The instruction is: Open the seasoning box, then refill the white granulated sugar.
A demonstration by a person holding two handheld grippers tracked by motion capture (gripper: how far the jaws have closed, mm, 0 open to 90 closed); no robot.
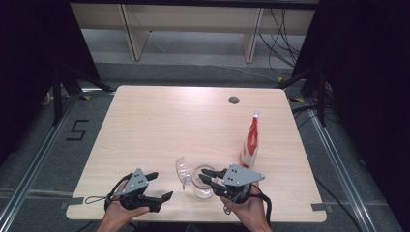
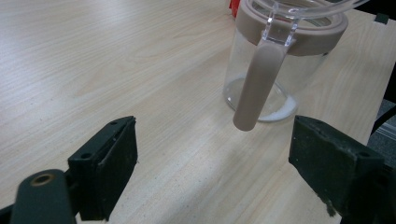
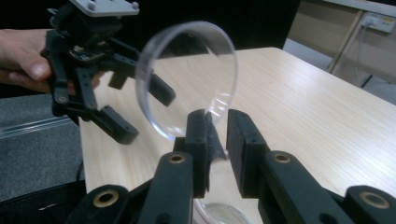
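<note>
pale worktop [image 1: 159,125] carries a clear jar [image 1: 203,182]; right claw [image 3: 216,128] slightly apart at its raised lid [image 3: 189,78], left claw [image 2: 212,158] wide apart nearby

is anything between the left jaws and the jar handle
Nothing visible. In the left gripper view, only bare table lies between the open left gripper and the jar with its beige handle, which faces the jaws.

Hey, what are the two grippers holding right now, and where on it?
The left gripper is open, holding nothing. The right gripper straddles the jar's rim by its raised clear lid; whether it pinches cannot be told.
</note>
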